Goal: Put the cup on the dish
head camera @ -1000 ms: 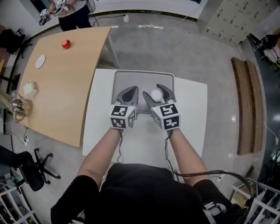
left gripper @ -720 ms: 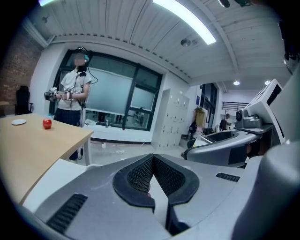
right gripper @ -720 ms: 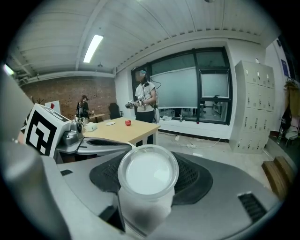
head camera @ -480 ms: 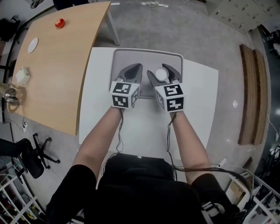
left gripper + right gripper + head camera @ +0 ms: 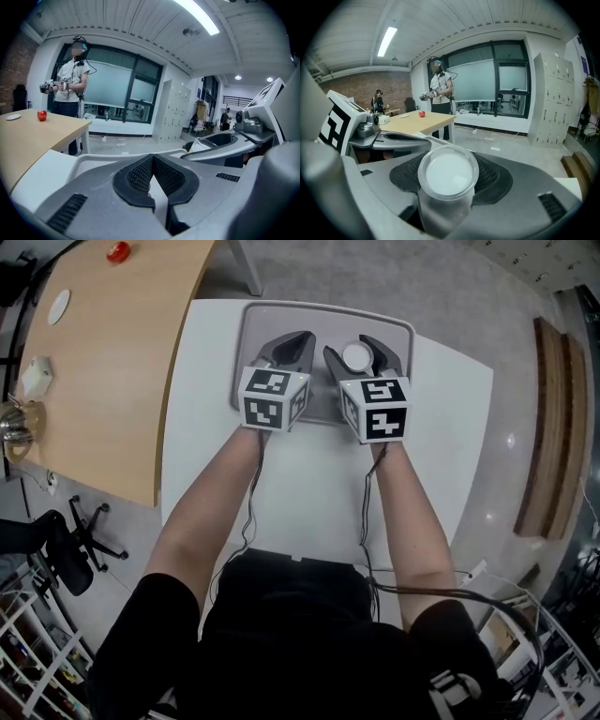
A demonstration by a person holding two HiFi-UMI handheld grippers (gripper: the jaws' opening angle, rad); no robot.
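Observation:
A white cup (image 5: 357, 356) sits upright between the jaws of my right gripper (image 5: 354, 345), which is shut on it above the right half of a grey tray (image 5: 323, 315) on the white table. In the right gripper view the cup (image 5: 447, 176) fills the space between the black pads, its round rim facing the camera. Beside it my left gripper (image 5: 298, 341) hovers over the tray's left half, shut with nothing in it. In the left gripper view its pads (image 5: 140, 176) meet at the tips above the tray's rim (image 5: 93, 159). A small white dish (image 5: 59, 306) lies on the wooden table far to the left.
The wooden table (image 5: 112, 371) also carries a red apple (image 5: 117, 251), a white box (image 5: 36, 379) and a glass jug (image 5: 14, 427). A person (image 5: 70, 75) with grippers stands behind that table. An office chair (image 5: 66, 549) and floor planks (image 5: 553, 427) flank the white table.
The head camera has tipped down, so table and tray sit higher in the picture. Both grippers stay side by side over the tray, and the right one still has the cup.

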